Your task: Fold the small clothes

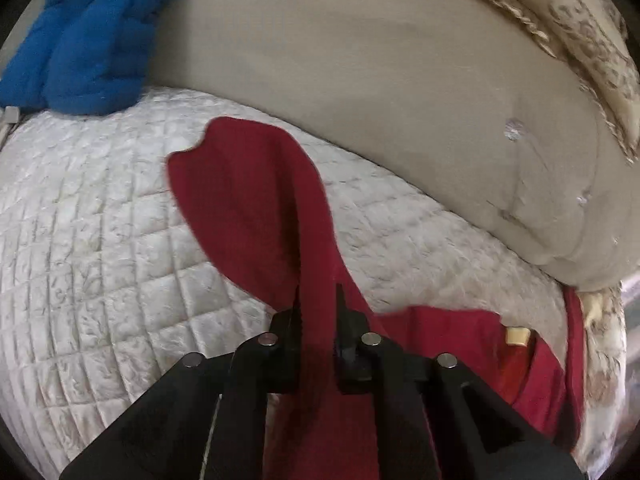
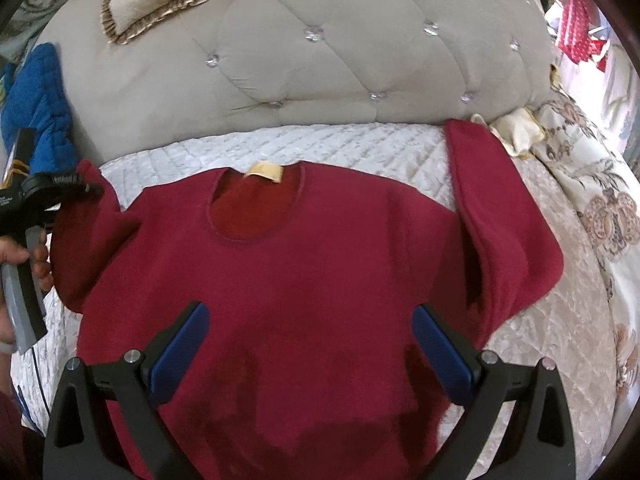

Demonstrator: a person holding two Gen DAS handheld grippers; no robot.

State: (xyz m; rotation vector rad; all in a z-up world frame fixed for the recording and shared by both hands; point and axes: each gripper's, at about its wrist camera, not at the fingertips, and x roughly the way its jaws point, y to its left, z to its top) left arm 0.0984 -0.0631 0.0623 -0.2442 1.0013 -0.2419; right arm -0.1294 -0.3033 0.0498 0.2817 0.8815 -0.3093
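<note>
One sleeve (image 1: 256, 200) in L gripper (image 1: 318, 300), seemingly.

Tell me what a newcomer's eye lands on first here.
The dark red sweater spread front-up across the white quilted bed cover dominates. The left tool is shut on its left sleeve, while the right tool hangs open above the chest. A blue garment lies bunched by the tufted headboard.

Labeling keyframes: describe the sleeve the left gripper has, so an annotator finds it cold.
Start at the tufted grey headboard, then the white quilted bed cover below it with the red sweater. The left sleeve is the one pinched in the left gripper; the other sleeve lies free.
</note>
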